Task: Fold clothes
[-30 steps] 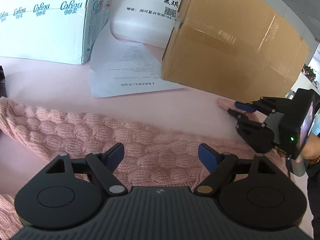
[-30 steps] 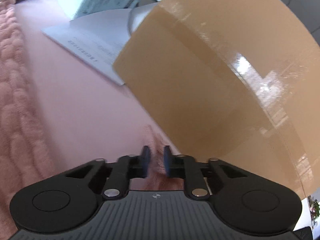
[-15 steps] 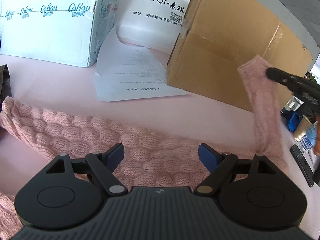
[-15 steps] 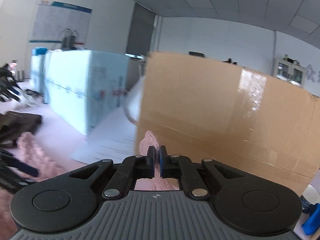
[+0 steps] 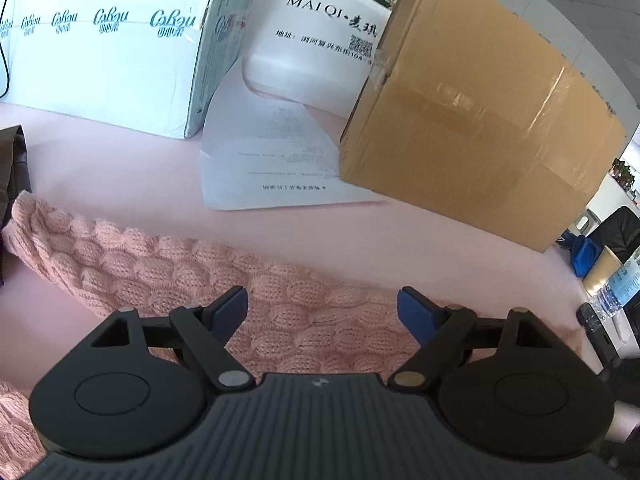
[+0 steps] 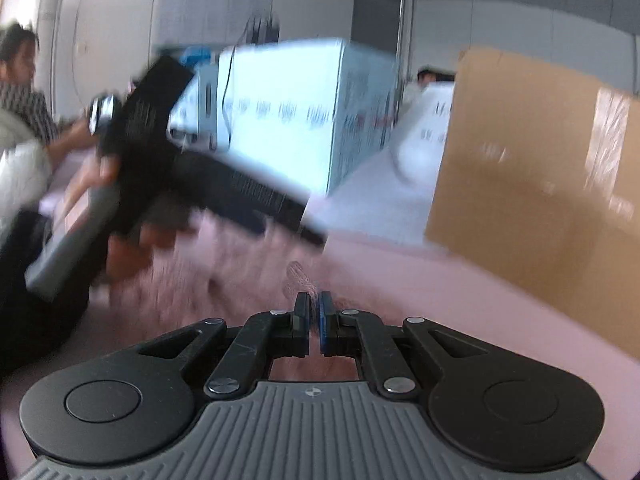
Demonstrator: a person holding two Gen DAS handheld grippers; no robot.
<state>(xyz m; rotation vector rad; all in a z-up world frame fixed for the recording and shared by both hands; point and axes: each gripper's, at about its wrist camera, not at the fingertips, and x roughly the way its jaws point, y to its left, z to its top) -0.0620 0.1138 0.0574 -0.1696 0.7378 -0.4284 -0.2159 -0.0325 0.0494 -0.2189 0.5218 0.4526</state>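
Well, through my left wrist camera the pink sweater (image 5: 168, 264) lies spread across the pink table (image 5: 120, 168), reaching from the far left to the right edge, so I judge the folding barely begun: nothing here shows a finished fold. My left gripper (image 5: 322, 310) hovers low over the knit with its jaws wide apart and nothing between them, aimed toward the paper (image 5: 272, 156) and the brown box (image 5: 480, 128) behind it.

My right wrist camera is badly smeared by motion. My right gripper (image 6: 314, 314) has its jaws nearly together, and a tuft of pink knit (image 6: 298, 276) pokes up just beyond the tips, so it is probably clamped on a sweater edge, raised and pointing across the table. The left gripper (image 6: 224, 184) shows as a dark blur at left, low over the cloth. What is left, I think, is laying this edge over and the further folds.
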